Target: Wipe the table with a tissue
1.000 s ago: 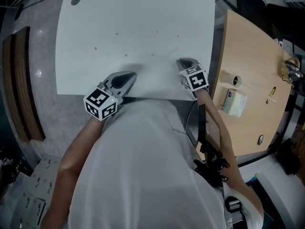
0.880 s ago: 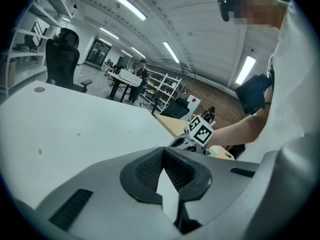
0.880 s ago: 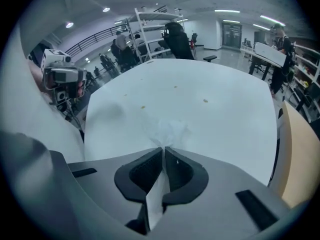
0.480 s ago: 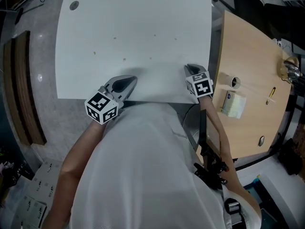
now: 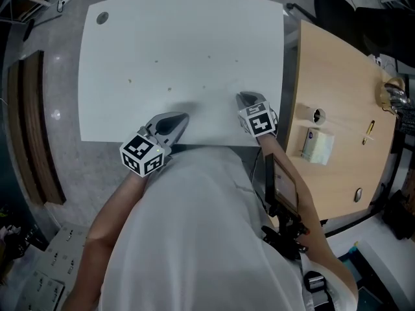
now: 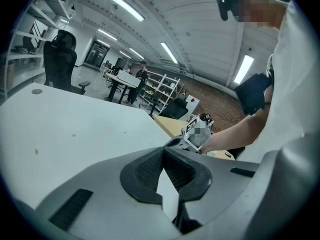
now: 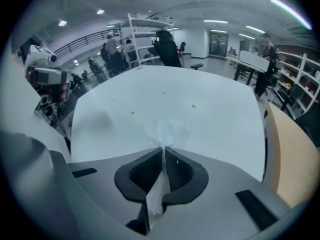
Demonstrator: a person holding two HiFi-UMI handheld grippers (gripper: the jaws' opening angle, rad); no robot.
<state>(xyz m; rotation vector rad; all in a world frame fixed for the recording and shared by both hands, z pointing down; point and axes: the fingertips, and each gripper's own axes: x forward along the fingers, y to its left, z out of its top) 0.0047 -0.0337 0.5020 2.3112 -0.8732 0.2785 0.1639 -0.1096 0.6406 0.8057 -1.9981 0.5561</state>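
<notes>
I see the white table [image 5: 181, 37] filling most of the head view, with a wooden table [image 5: 337, 109] beside it on the right. Both grippers sit over the white table's near edge. My left gripper [image 5: 176, 120] has its jaws pressed together at the tips with nothing between them. My right gripper [image 5: 246, 100] is clamped on the tissue [image 7: 165, 130], which fans out ahead of the tips above the tabletop. A tissue pack [image 5: 318, 144] lies on the wooden table. Small brown specks [image 5: 170, 88] dot the white surface beyond the grippers.
</notes>
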